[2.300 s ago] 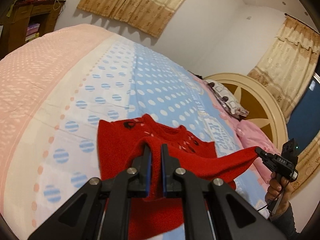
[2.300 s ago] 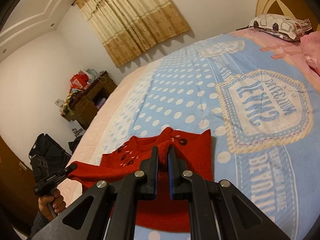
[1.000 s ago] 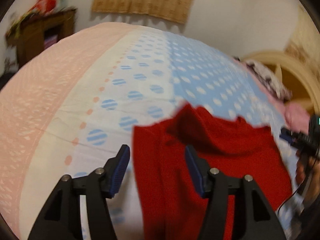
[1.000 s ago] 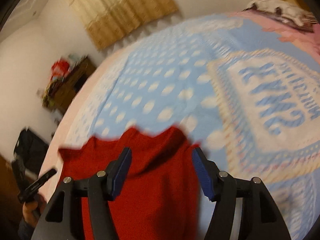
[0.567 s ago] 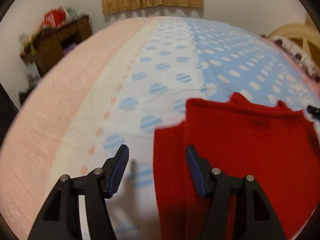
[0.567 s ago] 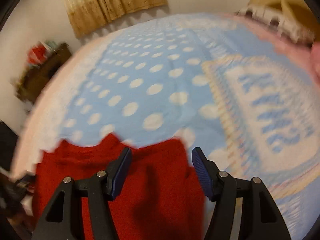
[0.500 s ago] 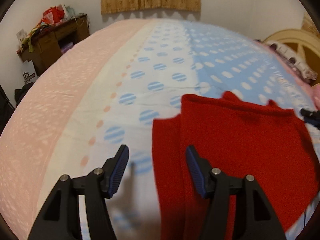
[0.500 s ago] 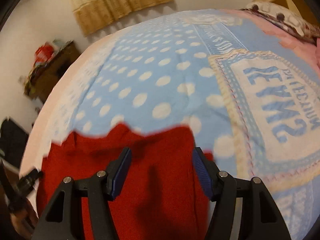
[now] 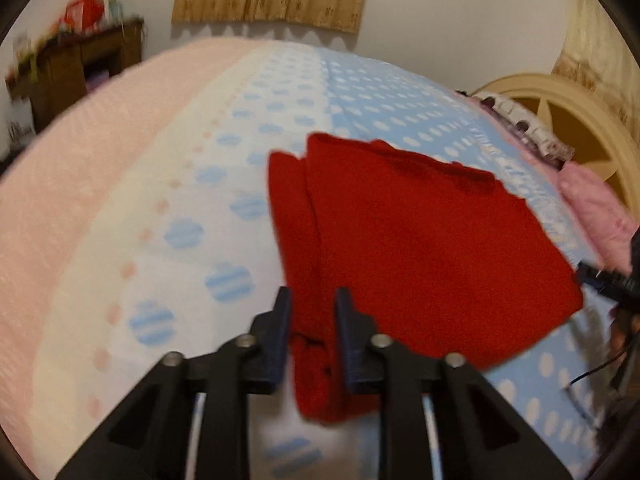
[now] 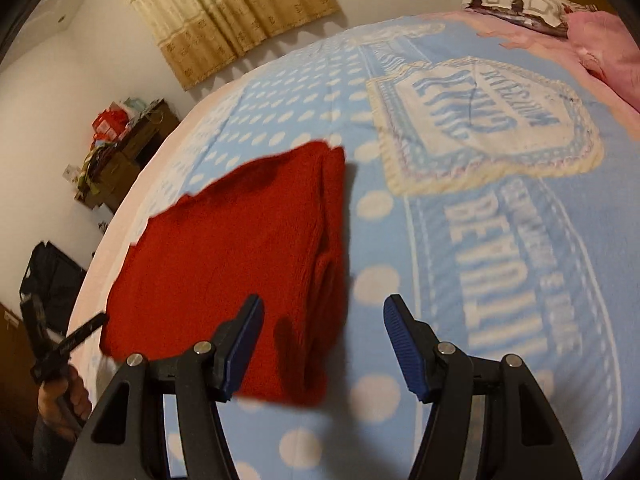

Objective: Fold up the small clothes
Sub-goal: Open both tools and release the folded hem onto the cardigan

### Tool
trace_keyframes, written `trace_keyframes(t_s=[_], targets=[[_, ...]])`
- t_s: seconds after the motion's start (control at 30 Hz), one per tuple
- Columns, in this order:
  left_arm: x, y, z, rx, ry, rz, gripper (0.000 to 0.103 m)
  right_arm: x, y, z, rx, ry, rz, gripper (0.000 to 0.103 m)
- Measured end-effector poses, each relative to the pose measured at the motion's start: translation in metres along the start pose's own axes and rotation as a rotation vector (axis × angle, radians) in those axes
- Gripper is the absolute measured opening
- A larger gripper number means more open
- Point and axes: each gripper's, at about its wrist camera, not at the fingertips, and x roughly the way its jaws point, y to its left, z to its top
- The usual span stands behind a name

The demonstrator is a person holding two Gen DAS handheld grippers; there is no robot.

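A small red knit sweater [image 9: 408, 240] lies folded on the bed, back side up, with a sleeve strip along its left edge. My left gripper [image 9: 310, 312] has its jaws narrowed around the near left edge of the sweater, with red cloth between the fingers. In the right wrist view the sweater [image 10: 224, 264] lies left of centre. My right gripper [image 10: 322, 332] is open wide, over the sweater's near right corner, with nothing held. The right gripper also shows at the right edge of the left wrist view [image 9: 600, 278]. The left gripper shows at the lower left of the right wrist view [image 10: 68, 344].
The bedspread [image 9: 120, 208] is pink, white and blue with dots, and has a large crest print [image 10: 484, 120]. A pink pillow [image 9: 596, 208] and a round headboard [image 9: 568, 120] are at the right. A cluttered wooden desk [image 9: 76, 68] stands beyond the bed. A dark bag [image 10: 52, 284] stands by the bedside.
Both grippers let go of the sweater's sleeves and opened. The sweater now lies folded. My left gripper has since narrowed around the sweater's near left edge. My right gripper stays open.
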Motion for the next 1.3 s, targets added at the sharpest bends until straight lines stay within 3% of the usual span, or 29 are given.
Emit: trace_keyframes(t_s=[0.13, 0.23, 0.43, 0.47, 0.57, 0.83, 0.9, 0.93, 1.03, 1.13, 1.3], targets=[[-0.012, -0.003, -0.008, -0.022, -0.039, -0.023, 0.022, -0.003, 0.017, -0.013, -0.070, -0.002, -0.007, 0.063], [-0.013, 0.000, -0.011, -0.065, -0.035, -0.038, 0.036, -0.001, 0.024, -0.018, -0.079, 0.005, 0.004, 0.063], [-0.012, -0.001, -0.018, -0.070, -0.024, -0.077, 0.035, -0.002, 0.028, -0.024, -0.080, -0.015, -0.011, 0.063], [-0.012, -0.004, -0.019, -0.057, -0.020, -0.076, 0.034, -0.001, 0.028, -0.024, -0.079, -0.016, -0.019, 0.063], [-0.009, -0.007, -0.023, -0.030, -0.013, -0.072, 0.014, -0.001, 0.028, -0.027, -0.089, -0.016, -0.038, 0.063], [-0.019, 0.000, -0.027, -0.047, -0.038, -0.104, 0.011, 0.006, 0.023, -0.029, -0.081, -0.006, -0.051, 0.062], [-0.016, -0.001, -0.026, -0.044, -0.030, -0.108, 0.011, 0.008, 0.026, -0.029, -0.098, -0.004, -0.058, 0.037], [-0.013, 0.000, -0.026, -0.044, -0.022, -0.113, 0.011, 0.009, 0.028, -0.029, -0.111, 0.005, -0.059, 0.032], [-0.008, 0.005, -0.026, -0.073, -0.003, -0.178, 0.011, 0.009, 0.034, -0.031, -0.137, 0.004, -0.063, 0.025], [-0.017, 0.005, -0.029, -0.057, -0.034, -0.184, 0.005, 0.004, 0.037, -0.030, -0.150, -0.007, -0.068, 0.012], [-0.038, 0.009, -0.038, -0.056, -0.057, -0.210, 0.005, -0.013, 0.038, -0.035, -0.163, -0.028, -0.031, 0.008]])
